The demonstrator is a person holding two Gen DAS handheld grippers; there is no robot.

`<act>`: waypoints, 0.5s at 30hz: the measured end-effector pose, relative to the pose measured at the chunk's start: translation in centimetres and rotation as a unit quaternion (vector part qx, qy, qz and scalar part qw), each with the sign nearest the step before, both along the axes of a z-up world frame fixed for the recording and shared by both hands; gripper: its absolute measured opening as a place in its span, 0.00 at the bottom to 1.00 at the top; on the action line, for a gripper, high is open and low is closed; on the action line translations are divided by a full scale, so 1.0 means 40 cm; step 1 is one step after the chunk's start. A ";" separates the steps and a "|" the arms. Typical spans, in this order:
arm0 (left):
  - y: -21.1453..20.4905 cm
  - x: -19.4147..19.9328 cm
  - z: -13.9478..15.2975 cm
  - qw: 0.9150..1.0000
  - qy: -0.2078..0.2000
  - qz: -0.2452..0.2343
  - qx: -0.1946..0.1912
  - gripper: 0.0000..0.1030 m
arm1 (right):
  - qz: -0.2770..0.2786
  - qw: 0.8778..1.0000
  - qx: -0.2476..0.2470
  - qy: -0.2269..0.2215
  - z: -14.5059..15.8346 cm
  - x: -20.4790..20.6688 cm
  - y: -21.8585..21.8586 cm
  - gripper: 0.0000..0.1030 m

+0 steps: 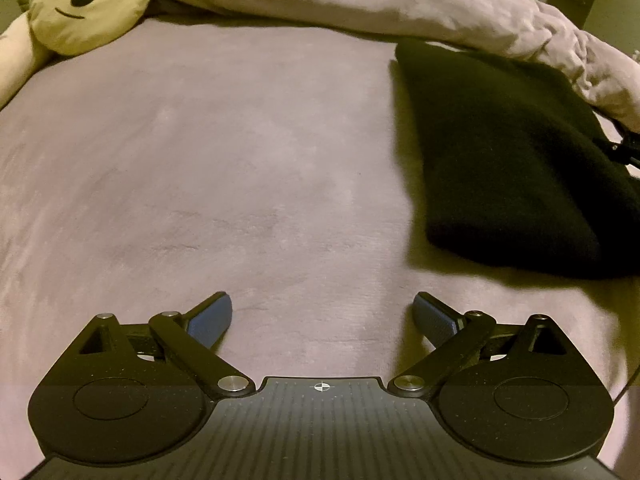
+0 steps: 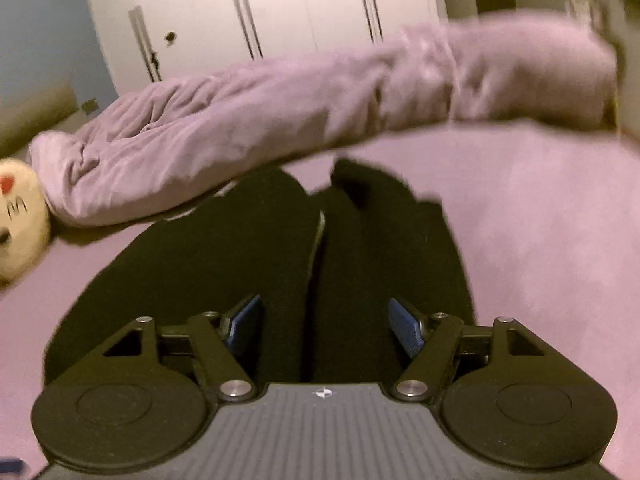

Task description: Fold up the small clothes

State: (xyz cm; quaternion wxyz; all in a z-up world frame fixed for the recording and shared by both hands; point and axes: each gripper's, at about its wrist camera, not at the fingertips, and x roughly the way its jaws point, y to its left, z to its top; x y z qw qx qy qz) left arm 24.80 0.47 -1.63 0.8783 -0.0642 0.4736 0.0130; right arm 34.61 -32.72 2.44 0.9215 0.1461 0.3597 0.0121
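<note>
Scene: a black garment (image 1: 516, 160) lies folded lengthwise on a mauve bedsheet (image 1: 200, 160), its far end just short of a rumpled mauve duvet (image 1: 380, 0); a yellow plush toy (image 1: 90, 0) sits well to the garment's left, at the duvet's near edge

Garment: in the right wrist view the black garment (image 2: 224, 264) shows two long panels lying side by side, a thin pale seam line between them, with a small raised fold at the far end nearest the duvet (image 2: 280, 120)

Left gripper: the left gripper (image 1: 322, 316) hovers over bare sheet to the garment's left, jaws spread wide and grasping nothing, blue pads (image 1: 210, 320) clear of any cloth

Right gripper: the right gripper (image 2: 326, 326) hangs directly above the garment's near end, jaws parted and empty; whether the pads (image 2: 406, 326) brush the fabric cannot be told through the blur

Step in hand: judged to be a pinch on the garment's near edge ahead of a crosswise fold toward the duvet

Doing it well: likely best to lower the right jaws onto the near hem so both layers are caught, bring the left gripper across to the garment's other near corner, then lift evenly so the panels stay aligned

Risk: thick dark fabric may slip one layer, and the far fold could bunch against the duvet
</note>
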 end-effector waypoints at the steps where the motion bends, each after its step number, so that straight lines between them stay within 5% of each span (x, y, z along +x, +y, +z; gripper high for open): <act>1: -0.002 0.000 0.001 1.000 0.000 0.000 0.002 0.97 | -0.001 1.000 0.028 0.005 -0.011 0.008 -0.015 0.68; 4: -0.002 -0.006 0.010 1.000 0.000 -0.001 0.000 0.97 | 0.003 0.996 0.084 0.014 -0.028 0.028 -0.043 0.67; 6: 0.005 -0.007 0.024 1.000 -0.007 -0.001 -0.003 0.97 | 0.016 0.994 0.107 0.015 -0.032 0.035 -0.053 0.39; 7: 0.009 -0.007 0.034 1.000 -0.014 0.002 -0.003 0.97 | 0.027 0.992 0.123 0.014 -0.034 0.038 -0.056 0.35; 10: 0.018 0.003 0.072 0.999 -0.041 0.011 -0.013 0.97 | 0.027 0.990 0.138 0.018 -0.039 0.049 -0.059 0.43; 11: 0.017 0.012 0.079 0.999 -0.049 0.013 -0.016 0.97 | 0.021 0.989 0.147 0.022 -0.046 0.054 -0.065 0.55; 15: -0.003 0.062 0.080 0.999 -0.050 0.009 -0.007 0.97 | 0.022 0.980 0.192 0.036 -0.069 0.073 -0.070 0.58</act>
